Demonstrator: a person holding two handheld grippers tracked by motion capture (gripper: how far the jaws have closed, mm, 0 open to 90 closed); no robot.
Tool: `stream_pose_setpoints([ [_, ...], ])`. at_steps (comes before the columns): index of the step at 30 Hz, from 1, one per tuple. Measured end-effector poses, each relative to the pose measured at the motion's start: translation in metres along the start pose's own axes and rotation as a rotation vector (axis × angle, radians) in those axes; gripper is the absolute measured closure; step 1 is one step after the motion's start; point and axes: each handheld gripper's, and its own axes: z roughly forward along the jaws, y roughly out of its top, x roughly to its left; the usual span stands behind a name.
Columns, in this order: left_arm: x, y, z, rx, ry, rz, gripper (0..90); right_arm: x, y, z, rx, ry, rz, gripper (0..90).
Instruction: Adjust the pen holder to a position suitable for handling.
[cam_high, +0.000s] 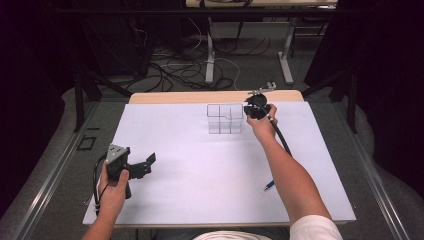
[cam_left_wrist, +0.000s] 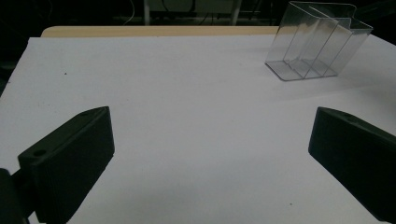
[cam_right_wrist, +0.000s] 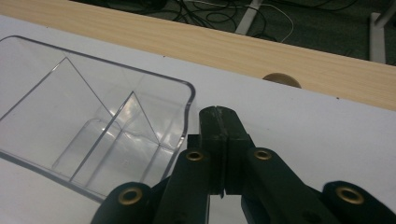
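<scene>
A clear plastic organiser with several compartments stands empty on the white sheet at the far middle of the table. My right gripper hovers at its upper right corner. In the right gripper view the jaws are pressed together with nothing between them, and my right gripper sits just beside the organiser's rim. My left gripper rests low at the near left, held by a hand. Its jaws stand wide apart over bare sheet, so my left gripper is open, with the organiser far off at the upper right.
A blue pen lies on the sheet near the right forearm. The wooden table edge runs behind the sheet, with a round hole in it. A metal clamp sits at the far edge. Cables and table legs cover the floor beyond.
</scene>
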Motion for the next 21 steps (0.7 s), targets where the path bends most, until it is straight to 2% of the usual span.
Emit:
stream_pose_setpoints([
  [7, -0.001, -0.001, 0.002, 0.011, -0.006, 0.011, 0.2, 0.007, -0.002, 0.003, 0.007, -0.012, 0.004, 90.0],
  [17, -0.002, -0.001, 0.003, 0.014, -0.009, 0.012, 0.2, 0.014, -0.003, 0.004, -0.002, -0.002, 0.013, 90.0],
  [20, -0.002, -0.001, 0.003, 0.016, -0.01, 0.018, 0.2, 0.017, -0.004, 0.004, 0.0, 0.002, 0.029, 90.0],
  [21, -0.002, -0.001, 0.003, 0.018, -0.011, 0.02, 0.2, 0.019, -0.004, 0.004, 0.001, 0.005, 0.017, 90.0],
])
